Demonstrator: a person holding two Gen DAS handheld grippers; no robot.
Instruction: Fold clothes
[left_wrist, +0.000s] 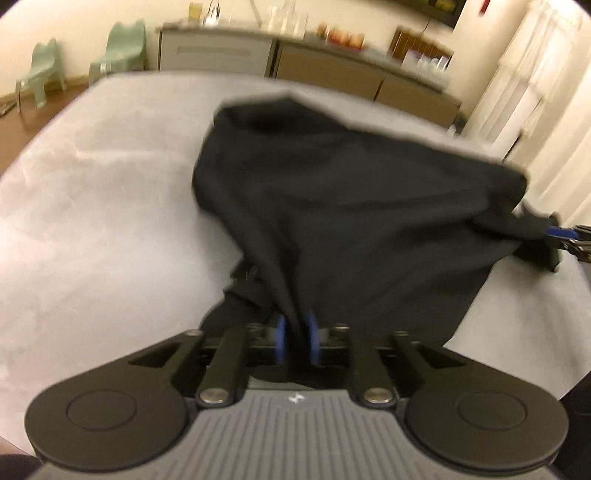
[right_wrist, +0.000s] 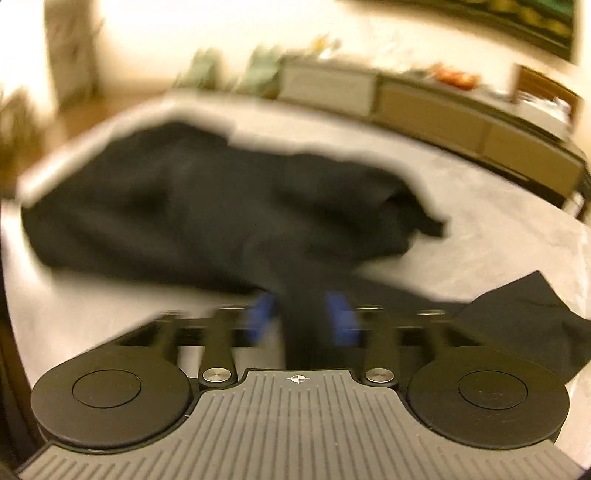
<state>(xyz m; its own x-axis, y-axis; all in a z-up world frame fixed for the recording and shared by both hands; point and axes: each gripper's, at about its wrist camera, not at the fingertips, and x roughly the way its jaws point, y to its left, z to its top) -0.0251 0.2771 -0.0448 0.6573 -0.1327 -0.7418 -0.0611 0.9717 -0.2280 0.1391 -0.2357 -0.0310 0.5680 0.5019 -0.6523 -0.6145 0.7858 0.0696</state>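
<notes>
A black garment (left_wrist: 343, 192) lies bunched on a grey-white table (left_wrist: 96, 206), part of it lifted. My left gripper (left_wrist: 297, 339) is shut on a fold of the garment between its blue pads (left_wrist: 281, 338). The right gripper (left_wrist: 565, 234) shows at the right edge of the left wrist view, pinching the garment's far corner. In the blurred right wrist view the black garment (right_wrist: 207, 218) spreads ahead, and my right gripper (right_wrist: 301, 321) is shut on a strip of it between blue pads (right_wrist: 341, 321). A loose flap (right_wrist: 524, 317) lies at the right.
A long low cabinet (left_wrist: 325, 70) with bottles and jars stands behind the table. Two pale green chairs (left_wrist: 118, 51) sit on the wooden floor at far left. White curtains (left_wrist: 535, 92) hang at the right. The table (right_wrist: 498, 229) has bare surface left and right of the garment.
</notes>
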